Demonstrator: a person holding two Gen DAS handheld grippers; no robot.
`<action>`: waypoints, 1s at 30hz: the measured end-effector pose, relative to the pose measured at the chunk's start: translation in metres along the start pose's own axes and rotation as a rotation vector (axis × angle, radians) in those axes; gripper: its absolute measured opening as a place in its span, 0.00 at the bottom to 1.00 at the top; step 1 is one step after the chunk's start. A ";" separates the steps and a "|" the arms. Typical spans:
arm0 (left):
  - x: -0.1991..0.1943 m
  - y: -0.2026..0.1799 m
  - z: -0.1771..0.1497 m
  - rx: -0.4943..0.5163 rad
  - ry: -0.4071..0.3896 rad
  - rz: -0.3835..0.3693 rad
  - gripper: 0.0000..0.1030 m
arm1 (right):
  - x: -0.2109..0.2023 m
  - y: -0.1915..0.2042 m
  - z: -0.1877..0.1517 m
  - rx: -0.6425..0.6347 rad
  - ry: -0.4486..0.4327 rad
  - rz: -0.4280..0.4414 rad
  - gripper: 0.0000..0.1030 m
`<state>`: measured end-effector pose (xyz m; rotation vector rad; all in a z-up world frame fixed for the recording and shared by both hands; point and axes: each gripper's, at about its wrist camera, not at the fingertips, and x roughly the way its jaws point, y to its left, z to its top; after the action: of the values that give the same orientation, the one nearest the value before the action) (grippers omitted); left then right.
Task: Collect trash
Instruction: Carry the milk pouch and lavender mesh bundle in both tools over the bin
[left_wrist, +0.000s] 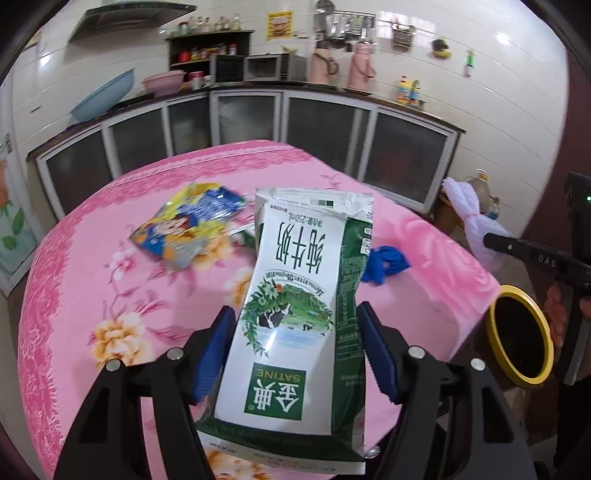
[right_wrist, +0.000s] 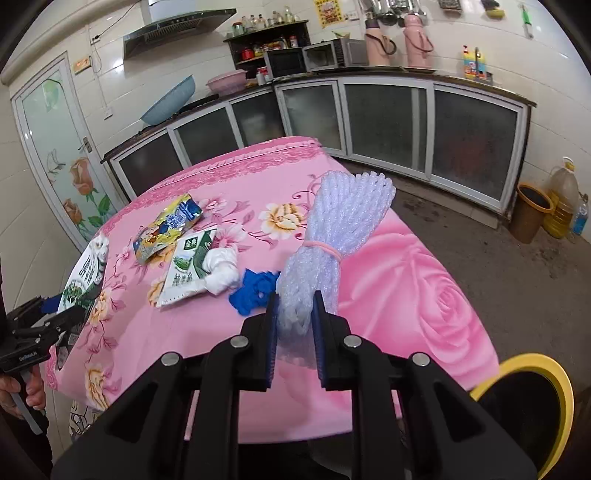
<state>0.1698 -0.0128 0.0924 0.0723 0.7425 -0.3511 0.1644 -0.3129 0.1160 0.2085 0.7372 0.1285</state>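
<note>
Left tool (left_wrist: 295, 354) clamping SATINE milk pouch (left_wrist: 295, 314), right tool (right_wrist: 293, 325) pinching foam net (right_wrist: 332, 236)

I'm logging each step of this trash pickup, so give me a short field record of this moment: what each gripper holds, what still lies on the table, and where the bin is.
left gripper: shut on milk carton, flattened, green and white
right gripper: shut on foam net, white, tied with a pink band
on the table: snack wrapper, second milk carton, white wad, blue glove
bin: yellow rim, dark inside, beside the table's edge
held items over bin: not yet
</note>
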 end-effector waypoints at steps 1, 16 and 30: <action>0.000 -0.008 0.002 0.010 -0.005 -0.011 0.62 | -0.005 -0.005 -0.003 0.006 -0.004 -0.004 0.16; 0.028 -0.155 0.024 0.229 -0.018 -0.224 0.63 | -0.099 -0.100 -0.063 0.157 -0.080 -0.172 0.16; 0.053 -0.278 0.021 0.398 0.000 -0.405 0.63 | -0.139 -0.176 -0.121 0.306 -0.067 -0.330 0.16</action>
<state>0.1260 -0.2928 0.0886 0.2994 0.6765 -0.8829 -0.0122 -0.4929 0.0781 0.3768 0.7125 -0.3056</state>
